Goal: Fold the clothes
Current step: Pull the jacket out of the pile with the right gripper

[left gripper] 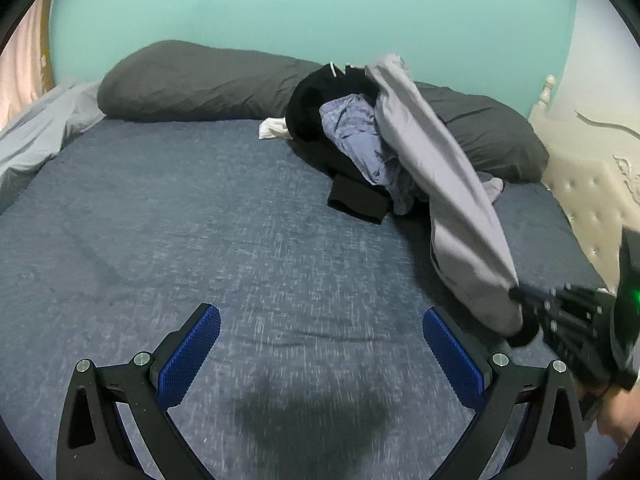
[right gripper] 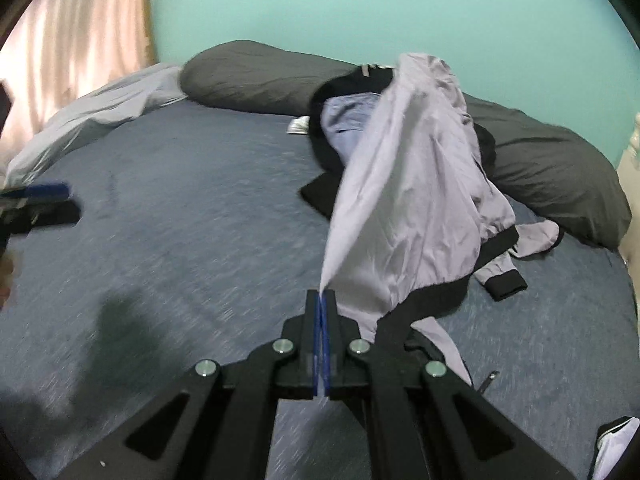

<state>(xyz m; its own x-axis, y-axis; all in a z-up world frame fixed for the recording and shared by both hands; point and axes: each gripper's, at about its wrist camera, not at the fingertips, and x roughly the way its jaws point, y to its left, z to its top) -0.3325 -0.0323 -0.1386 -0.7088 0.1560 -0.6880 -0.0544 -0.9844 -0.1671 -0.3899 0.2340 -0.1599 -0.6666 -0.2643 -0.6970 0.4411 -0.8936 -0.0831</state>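
My right tool (right gripper: 323, 300), clamped on the lilac jacket (right gripper: 404, 200), should lift it clear of the pile toward the bed (right gripper: 180, 220)'s bare middle, where my wide-open, empty left tool (left gripper: 320, 344) can catch it.

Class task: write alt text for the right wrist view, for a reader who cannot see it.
The right gripper, shut, pinches a lilac jacket with black trim, stretching it from a clothes pile on a blue bed. Dark grey pillows line a teal wall.

A pale grey jacket (right gripper: 404, 184) with black cuffs stretches taut from a far-right pile, draped over black (left gripper: 316, 120) and blue (left gripper: 356, 136) garments, on the bed.
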